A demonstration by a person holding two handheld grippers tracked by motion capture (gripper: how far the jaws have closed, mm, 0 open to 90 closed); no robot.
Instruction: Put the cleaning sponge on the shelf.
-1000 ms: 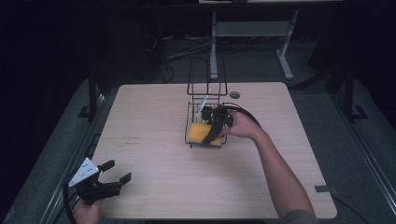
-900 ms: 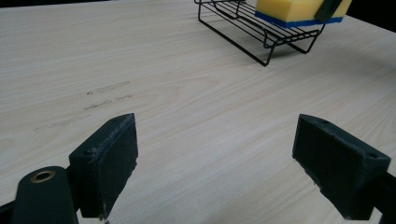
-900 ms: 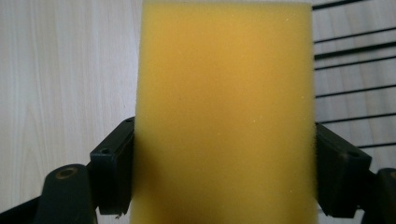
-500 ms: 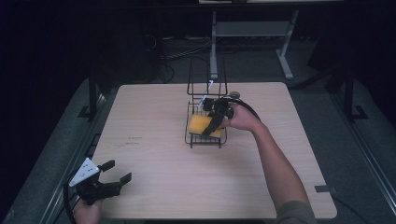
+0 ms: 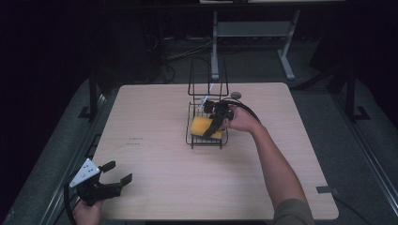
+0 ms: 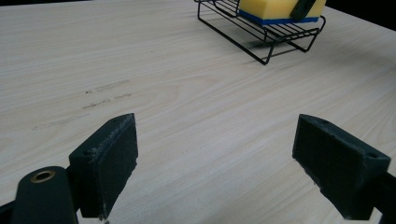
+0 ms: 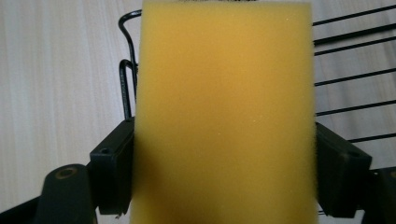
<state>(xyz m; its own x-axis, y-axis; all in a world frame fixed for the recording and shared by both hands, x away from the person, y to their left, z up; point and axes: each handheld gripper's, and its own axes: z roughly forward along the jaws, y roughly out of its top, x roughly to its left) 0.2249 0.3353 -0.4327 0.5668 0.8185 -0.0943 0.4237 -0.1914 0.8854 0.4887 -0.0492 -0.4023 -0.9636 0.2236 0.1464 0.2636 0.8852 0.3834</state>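
Observation:
A yellow sponge (image 5: pixel 202 125) with a blue underside lies low over the tray of a black wire rack (image 5: pixel 205 143) at the table's middle. My right gripper (image 5: pixel 210 128) is shut on the sponge, and a hand holds the gripper from the right. In the right gripper view the sponge (image 7: pixel 224 116) sits between both jaws, with the rack's wires (image 7: pixel 126 84) beneath. My left gripper (image 5: pixel 118 171) rests open at the near left corner with nothing in it. In its own view the left gripper (image 6: pixel 215 154) faces bare table, with the rack (image 6: pixel 261 42) and sponge (image 6: pixel 275 7) far off.
The rack has a tall wire back (image 5: pixel 208 75) on its far side. A small dark round object (image 5: pixel 236 95) lies just behind it. The light wooden table (image 5: pixel 164 187) has dark floor around it, and a metal stand (image 5: pixel 253 28) rises beyond the far edge.
My right gripper has carried the sponge from the rack's front edge slightly back and to the right over the tray. The left gripper has stayed where it was.

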